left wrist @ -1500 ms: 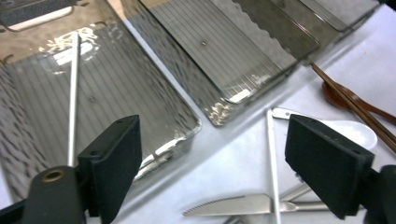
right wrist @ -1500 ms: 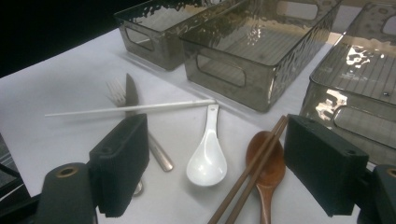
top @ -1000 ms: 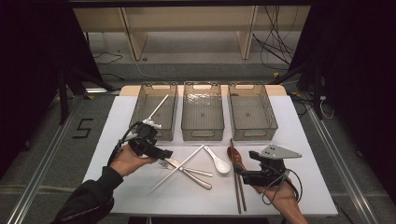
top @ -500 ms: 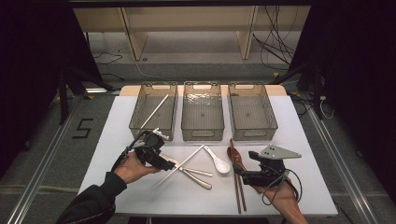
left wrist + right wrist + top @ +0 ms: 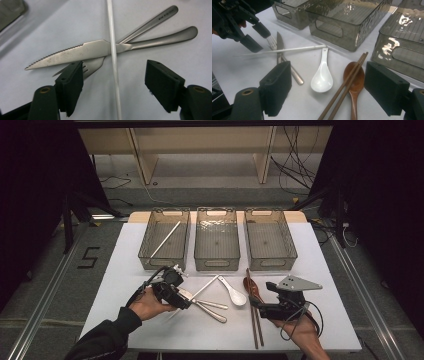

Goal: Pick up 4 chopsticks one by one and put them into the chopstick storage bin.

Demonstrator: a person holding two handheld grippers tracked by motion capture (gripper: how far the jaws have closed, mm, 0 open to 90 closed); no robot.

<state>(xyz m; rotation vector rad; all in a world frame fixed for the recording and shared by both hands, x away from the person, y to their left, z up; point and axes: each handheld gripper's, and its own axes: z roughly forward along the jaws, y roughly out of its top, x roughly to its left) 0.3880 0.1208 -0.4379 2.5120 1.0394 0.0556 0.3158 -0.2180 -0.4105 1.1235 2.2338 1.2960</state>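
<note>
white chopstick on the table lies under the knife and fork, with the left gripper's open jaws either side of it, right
Not quite: the white chopstick lies on top of the knife and fork, crossing over the blade, not under them. The left gripper view shows it plainly. The rest holds: the left gripper has its jaws open, one on either side of the chopstick.

Left gripper (image 5: 113,82) jaws stood apart astride white chopstick (image 5: 113,50); knife (image 5: 72,53) and fork (image 5: 92,66) crowded beneath it. Bare table (image 5: 320,270) lay right of brown chopsticks (image 5: 252,310).
</note>
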